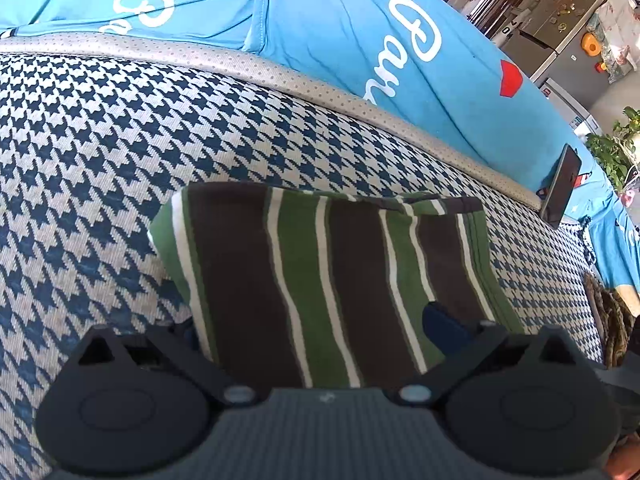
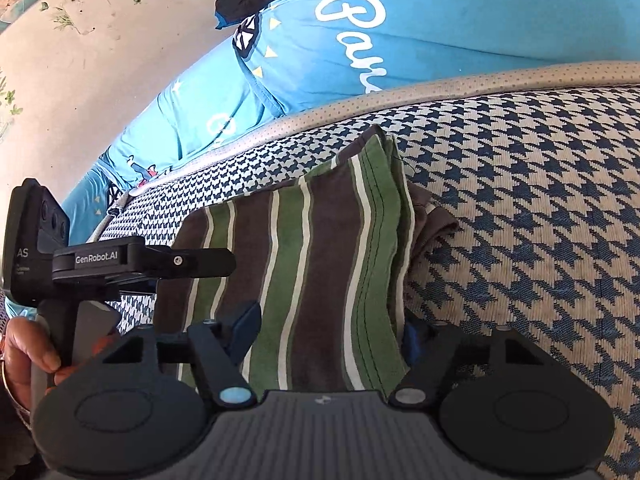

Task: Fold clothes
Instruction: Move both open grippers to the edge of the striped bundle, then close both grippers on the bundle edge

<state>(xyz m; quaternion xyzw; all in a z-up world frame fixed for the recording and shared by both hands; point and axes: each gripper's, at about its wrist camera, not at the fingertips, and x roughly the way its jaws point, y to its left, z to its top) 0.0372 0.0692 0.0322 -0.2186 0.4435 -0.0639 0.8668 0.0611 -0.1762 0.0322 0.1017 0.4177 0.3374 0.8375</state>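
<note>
- The right hand-held gripper (image 2: 324, 330) straddles the near edge of a folded striped garment (image 2: 312, 264). Its blue left finger (image 2: 244, 326) lies on top of the cloth; the other finger sits at the garment's right edge, mostly tucked behind it. The jaws stand part open, and no pinch on the fabric can be seen.
- The left hand-held gripper (image 1: 316, 332) also spans the near edge of the same garment (image 1: 320, 272). One blue fingertip (image 1: 442, 326) shows against the stripes; the other is hidden under the cloth, so I cannot tell whether it grips or merely rests there.
- The garment, in brown, green and white stripes, lies folded on a houndstooth sofa seat (image 1: 100, 160), in front of blue cushions (image 1: 340, 32) with white lettering.
- Risk: closing on only the top layer would likely peel the stack apart and undo the fold.
- Risk: several layers fan out at the right side, with a brown piece (image 2: 436, 216) sticking out; a lift could let it slip free.
- Risk: uneven pull by the two hands would probably skew the edges.
- Risk: a phone (image 1: 562, 186) leans against the cushion, well apart from the garment; a wide sweep might topple it.
- Hidden: the garment's near edge sits behind both gripper bodies.
- Hidden: the person shows only as a hand (image 2: 28, 344) holding the left gripper's handle.
- Hard to make out: how many layers lie in the stack, and what kind of garment it is.
</note>
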